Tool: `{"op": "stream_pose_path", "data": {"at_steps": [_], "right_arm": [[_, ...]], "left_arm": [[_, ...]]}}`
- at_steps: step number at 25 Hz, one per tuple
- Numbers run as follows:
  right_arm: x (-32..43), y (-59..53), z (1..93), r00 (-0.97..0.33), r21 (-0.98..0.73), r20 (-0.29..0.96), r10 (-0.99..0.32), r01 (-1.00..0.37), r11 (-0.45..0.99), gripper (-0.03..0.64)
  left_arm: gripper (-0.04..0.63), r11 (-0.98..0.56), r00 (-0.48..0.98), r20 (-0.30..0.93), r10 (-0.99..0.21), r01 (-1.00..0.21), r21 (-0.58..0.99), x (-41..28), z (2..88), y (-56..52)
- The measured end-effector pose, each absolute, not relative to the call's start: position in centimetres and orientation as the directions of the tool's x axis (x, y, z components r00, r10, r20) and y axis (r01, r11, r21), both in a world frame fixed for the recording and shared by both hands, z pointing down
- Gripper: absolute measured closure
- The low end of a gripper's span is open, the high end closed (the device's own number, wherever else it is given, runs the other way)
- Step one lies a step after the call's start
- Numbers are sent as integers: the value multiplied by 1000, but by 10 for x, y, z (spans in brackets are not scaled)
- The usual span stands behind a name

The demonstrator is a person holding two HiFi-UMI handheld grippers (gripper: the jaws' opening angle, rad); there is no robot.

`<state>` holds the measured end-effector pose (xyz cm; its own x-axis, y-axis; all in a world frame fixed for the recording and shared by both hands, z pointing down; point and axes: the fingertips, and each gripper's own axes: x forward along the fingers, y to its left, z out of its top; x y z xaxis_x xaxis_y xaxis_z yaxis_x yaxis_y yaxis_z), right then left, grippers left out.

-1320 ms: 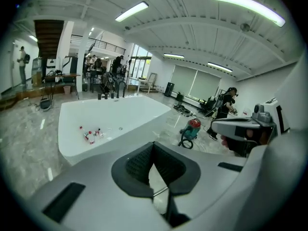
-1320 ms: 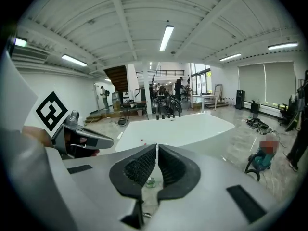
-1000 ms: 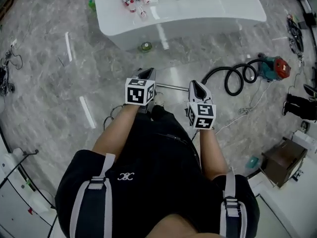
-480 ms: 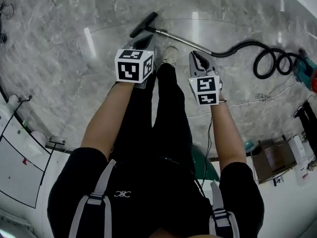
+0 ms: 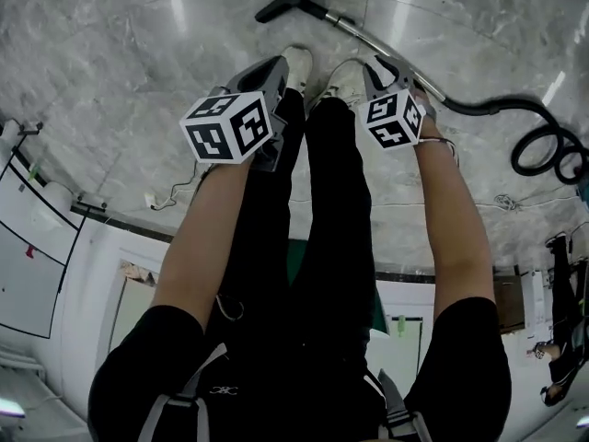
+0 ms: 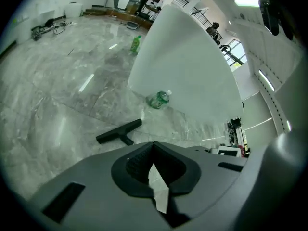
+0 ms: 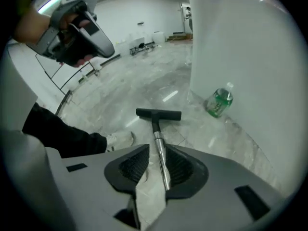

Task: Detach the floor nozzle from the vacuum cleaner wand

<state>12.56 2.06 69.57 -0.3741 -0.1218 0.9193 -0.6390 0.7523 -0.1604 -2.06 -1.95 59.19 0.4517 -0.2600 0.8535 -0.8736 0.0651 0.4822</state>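
Under the head camera: a person's legs in black trousers [image 5: 322,210] run down to the grey marble floor [image 5: 110,63], with a bare forearm stretched down along each side.
Left gripper [image 5: 274,63]: it points steeply down beside the left leg. Its jaws are closed together with nothing between them, and it is clear of the vacuum parts.
Right gripper [image 5: 379,63]: it points steeply down just past the right shoe. Its jaws have just been opening and stand partly apart. In the right gripper view the wand runs through the gap between them, and the pads do not press on it.
Shoes [image 5: 296,63]: a white pair, side by side on the floor between the two gripper tips.
Wand [image 7: 159,143]: a shiny metal tube lying flat on the floor, running from the right gripper's jaws away to the nozzle.
Floor nozzle [image 7: 159,113]: a black T-shaped bar lying on the floor beyond the shoes, its neck joined to the far end of the wand.
Hose [image 5: 543,145]: black, leading off the wand's other end to the person's right and curling into loops on the floor.
Bottle [image 7: 220,101]: green with a white cap, lying tilted on the floor beyond the nozzle, at the foot of the table.
Table [image 7: 250,57]: a large, glossy white block rising behind the bottle.
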Motion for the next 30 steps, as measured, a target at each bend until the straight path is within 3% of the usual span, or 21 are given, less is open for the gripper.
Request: {"op": "stream_pose_path", "data": {"at_steps": [5, 10, 16, 22, 24, 28, 29, 30], "right_arm": [[130, 21, 817, -254, -133, 966, -48, -649, 749, 423], [141, 38, 899, -121, -94, 992, 32, -551, 829, 420], [127, 49, 939, -92, -116, 992, 84, -435, 893, 420], [136, 52, 973, 77, -56, 992, 96, -414, 909, 426], [135, 50, 970, 68, -76, 991, 118, -445, 892, 436], [118, 43, 934, -74, -101, 994, 76, -440, 892, 440], [114, 38, 922, -104, -96, 993, 56, -440, 893, 440], [110, 33, 908, -132, -91, 991, 36, -444, 892, 442]], "left_arm": [[595, 77, 451, 859, -241, -874, 480, -34, 650, -16], [595, 2, 476, 848, -232, -872, 490, -44, 675, -18], [595, 154, 475, 846, -241, -842, 517, -64, 702, -1], [595, 212, 471, 848, -244, -827, 521, -70, 710, 11], [595, 204, 466, 849, -250, -832, 516, -71, 709, 10], [586, 225, 483, 819, -311, -800, 557, -72, 705, 2], [549, 235, 495, 806, -324, -784, 575, -70, 706, -1], [468, 241, 504, 797, -333, -772, 588, -69, 707, -4]]}}
